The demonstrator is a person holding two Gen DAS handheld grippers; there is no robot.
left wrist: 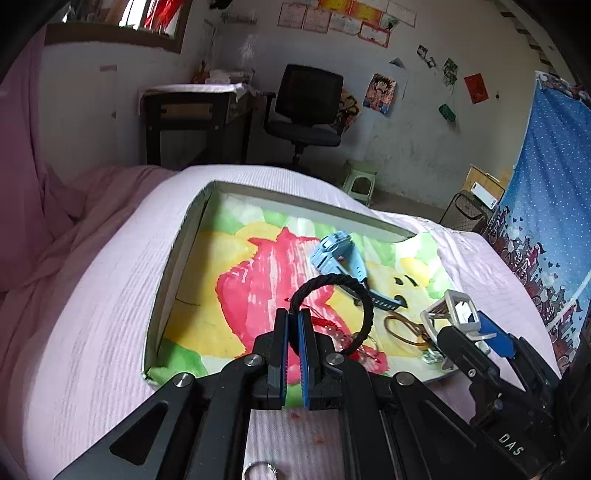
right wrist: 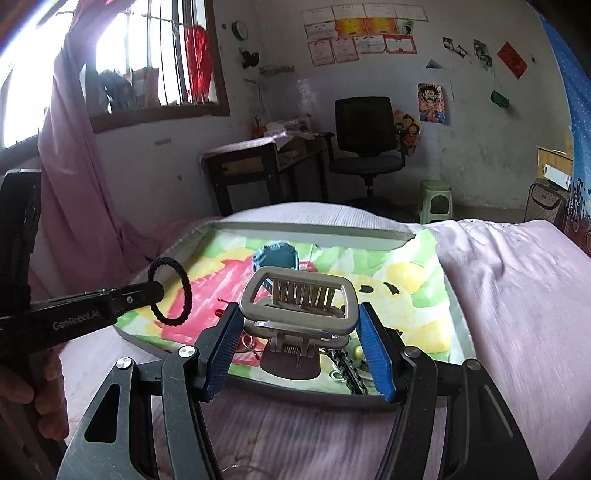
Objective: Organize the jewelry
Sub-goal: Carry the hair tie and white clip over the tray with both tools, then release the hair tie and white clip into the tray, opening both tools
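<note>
Bedroom: bed [left wrist: 92, 295], desk [right wrist: 258, 162], posters [right wrist: 430, 98]

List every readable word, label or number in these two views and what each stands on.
"GenRobot.AI": on the side of the left gripper, right wrist view.
"DAS": on the body of the right gripper, left wrist view.
Wall certificates and posters: print too small to read.

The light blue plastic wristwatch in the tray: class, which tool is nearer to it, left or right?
Left, though not by much. The left tool, holding the black braided ring, hangs just in front of the wristwatch. The right tool, gripping the silver metal hair clip, sits farther off to its right.
</note>
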